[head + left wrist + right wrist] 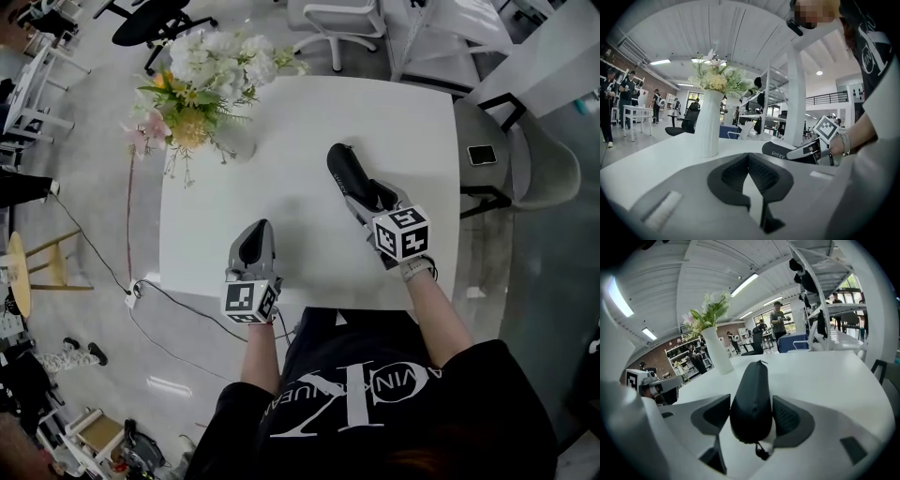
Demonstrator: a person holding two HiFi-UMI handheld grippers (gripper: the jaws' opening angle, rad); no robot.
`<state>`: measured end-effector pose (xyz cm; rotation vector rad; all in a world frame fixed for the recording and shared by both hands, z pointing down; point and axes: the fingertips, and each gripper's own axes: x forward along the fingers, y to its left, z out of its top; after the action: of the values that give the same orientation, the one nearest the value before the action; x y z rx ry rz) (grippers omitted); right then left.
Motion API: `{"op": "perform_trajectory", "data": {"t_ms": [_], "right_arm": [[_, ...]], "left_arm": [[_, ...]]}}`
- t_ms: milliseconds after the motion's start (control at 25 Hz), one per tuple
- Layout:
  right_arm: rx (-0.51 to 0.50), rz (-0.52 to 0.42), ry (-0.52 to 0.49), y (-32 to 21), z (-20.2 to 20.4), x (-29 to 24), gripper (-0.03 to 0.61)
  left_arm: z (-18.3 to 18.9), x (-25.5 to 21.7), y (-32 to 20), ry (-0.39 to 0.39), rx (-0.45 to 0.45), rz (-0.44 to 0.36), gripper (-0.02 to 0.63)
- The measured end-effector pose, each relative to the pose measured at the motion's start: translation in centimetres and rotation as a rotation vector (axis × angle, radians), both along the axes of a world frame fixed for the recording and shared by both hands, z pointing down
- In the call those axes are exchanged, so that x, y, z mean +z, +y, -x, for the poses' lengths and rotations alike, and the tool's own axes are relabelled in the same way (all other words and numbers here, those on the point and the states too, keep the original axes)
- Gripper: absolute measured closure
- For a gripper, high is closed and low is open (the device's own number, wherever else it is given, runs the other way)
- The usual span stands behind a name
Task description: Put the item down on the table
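1. Grip: the right claw [752,416] is clamped on a black zipped case [752,390], with a pad against each flank. The case points forward out of the jaws.
2. Other claw: the left claw [749,161] has its jaws pressed together with nothing between them. It sits low near the near edge of the table [375,112], well apart from the case.
3. Position of item: the case is over the right-hand middle of the white table. In the left gripper view its underside looks at or just above the top; contact cannot be confirmed.
4. Surroundings: a vase of flowers [202,75] stands at the far left corner, well apart from the case. The table is bare around the case.
5. Progress, as judged: the item is brought to its place but not yet released. Remaining work is to settle it flat, part the jaws and draw the right claw back.
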<state>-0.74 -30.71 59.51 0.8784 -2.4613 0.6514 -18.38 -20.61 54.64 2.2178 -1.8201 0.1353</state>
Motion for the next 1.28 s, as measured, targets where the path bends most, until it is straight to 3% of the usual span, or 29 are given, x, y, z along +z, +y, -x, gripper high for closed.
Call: {"op": "perform_trajectory", "data": {"t_ms": [840,1120,1280], "right_arm": [[0.097,-0.026,-0.019,-1.1,-3.6,-1.7,0.313],[0.153,-0.093,-0.013,-1.0,-5.5,-3.4,0.316],[0.188,-0.147,-0.020,-0.8,-6.4,-4.9,0.422]], "left_arm": [[-1.2,-0.7,0.2,0.039,0.027,-0.018,0.601],[-1.8,-2.0,-0.3,0.054,0.050,-0.047,0.601],[-2.1,-2.8,-0.6,0.052,0.072,-0.062,0.601]]}}
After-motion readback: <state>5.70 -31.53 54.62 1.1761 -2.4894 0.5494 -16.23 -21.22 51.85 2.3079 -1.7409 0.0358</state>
